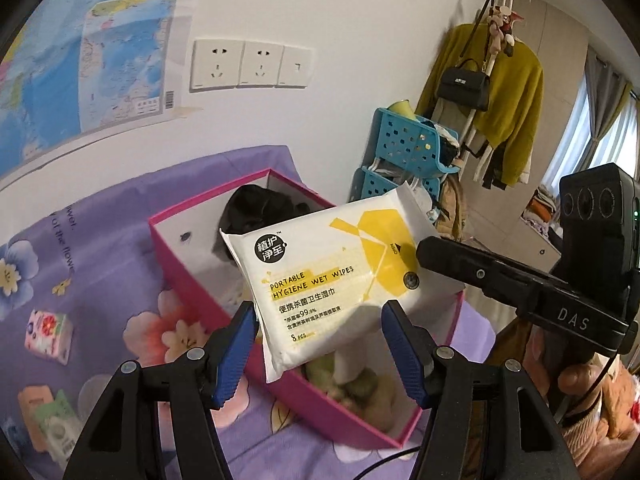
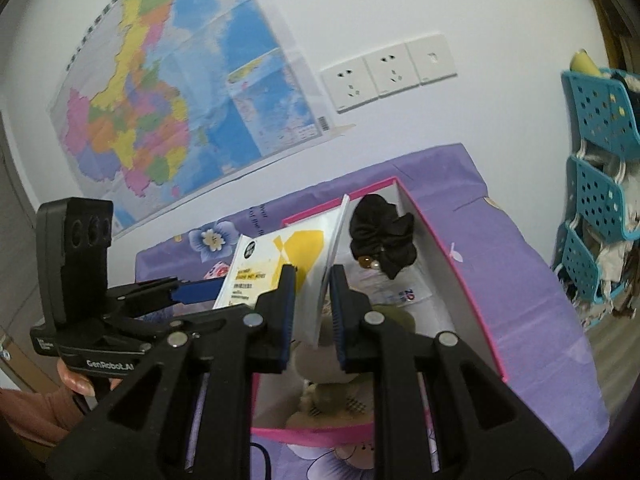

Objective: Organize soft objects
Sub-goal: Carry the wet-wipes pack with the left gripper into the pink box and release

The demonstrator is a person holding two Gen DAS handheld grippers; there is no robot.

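A white and yellow wet wipes pack (image 1: pixel 320 276) hangs above an open pink box (image 1: pixel 180 276) on a purple flowered cloth. The blue pads of my left gripper (image 1: pixel 320 312) press the pack's near end from both sides. My right gripper (image 2: pixel 314 280) is shut on the pack (image 2: pixel 288 252), which shows edge-on between its pads. From the left wrist view, a right finger (image 1: pixel 440 256) lies over the pack's far end. The box (image 2: pixel 468 292) holds a black scrunchie (image 2: pixel 380 236) at the far end and a beige and green plush toy (image 2: pixel 332 392) near the front.
Small tissue packs (image 1: pixel 48 336) lie on the cloth (image 1: pixel 100 240) left of the box. Blue perforated baskets (image 1: pixel 404 140) stand past the bed's far corner, beside a coat rack with a yellow sweater (image 1: pixel 508 100). A map and wall sockets (image 2: pixel 388 72) are behind.
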